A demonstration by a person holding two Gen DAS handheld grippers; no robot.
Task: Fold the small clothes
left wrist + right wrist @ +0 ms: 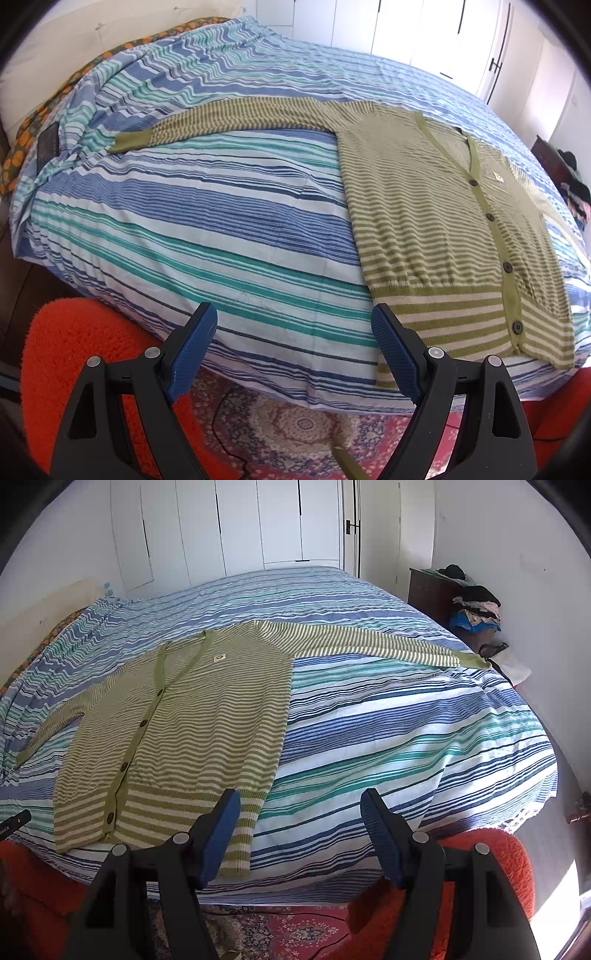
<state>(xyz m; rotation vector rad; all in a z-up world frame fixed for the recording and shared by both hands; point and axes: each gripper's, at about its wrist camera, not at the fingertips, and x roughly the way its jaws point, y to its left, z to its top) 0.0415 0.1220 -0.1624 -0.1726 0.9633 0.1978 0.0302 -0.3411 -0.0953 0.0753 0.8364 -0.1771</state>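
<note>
A green and cream striped cardigan (424, 221) lies flat, buttoned, on the striped bed. Its hem is at the near edge. One sleeve (229, 120) stretches out to the left in the left wrist view. The other sleeve (369, 638) stretches out to the right in the right wrist view, where the cardigan body (184, 716) is left of centre. My left gripper (295, 325) is open and empty, just off the hem's left corner. My right gripper (301, 808) is open and empty, just off the hem's right corner.
The bed cover (184, 229) has blue, teal and white stripes. Orange fluffy fabric (74, 339) and a patterned rug (295, 428) lie below the near bed edge. A dark nightstand piled with clothes (469, 602) stands at the right. White wardrobe doors (240, 524) are behind the bed.
</note>
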